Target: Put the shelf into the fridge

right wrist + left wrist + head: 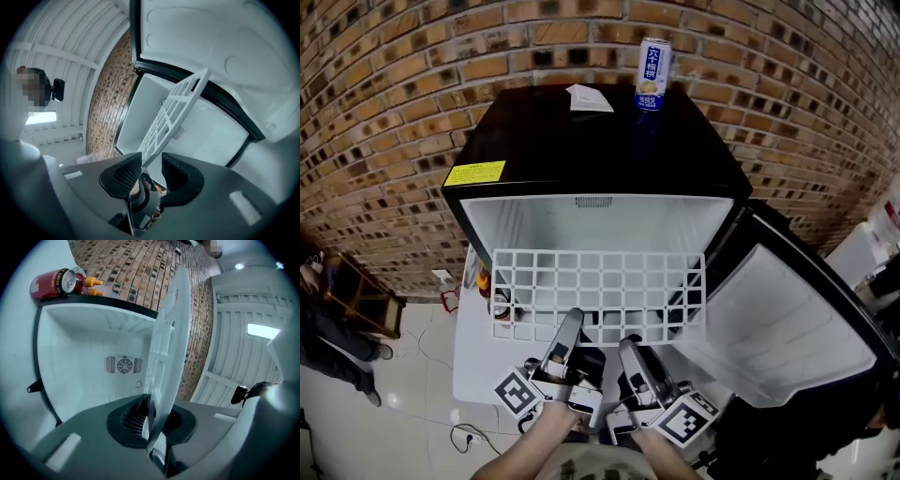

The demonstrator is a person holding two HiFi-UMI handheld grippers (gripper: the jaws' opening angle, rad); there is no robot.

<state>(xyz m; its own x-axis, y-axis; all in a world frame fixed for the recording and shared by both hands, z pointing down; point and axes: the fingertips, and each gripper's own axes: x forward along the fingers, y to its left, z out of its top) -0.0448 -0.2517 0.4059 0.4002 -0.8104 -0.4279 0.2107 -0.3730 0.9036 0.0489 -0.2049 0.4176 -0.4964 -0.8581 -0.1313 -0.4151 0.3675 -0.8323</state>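
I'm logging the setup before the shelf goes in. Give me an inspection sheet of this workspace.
Surface: white platform under the fridge, door open.
Job's things: white shelf held at the fridge opening.
Clutter: can and paper on top; red can beside the fridge.
Grippers: left gripper shut on shelf edge; right gripper open, shelf edge between its jaws.
Cables: cable on the floor.
Surroundings: brick wall; person at left.

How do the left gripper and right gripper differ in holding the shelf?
The left gripper is shut on the shelf; the right gripper has its jaws apart, the shelf's edge loose between them. The left gripper sits left of that edge's middle, the right gripper right of it. Both face the fridge.
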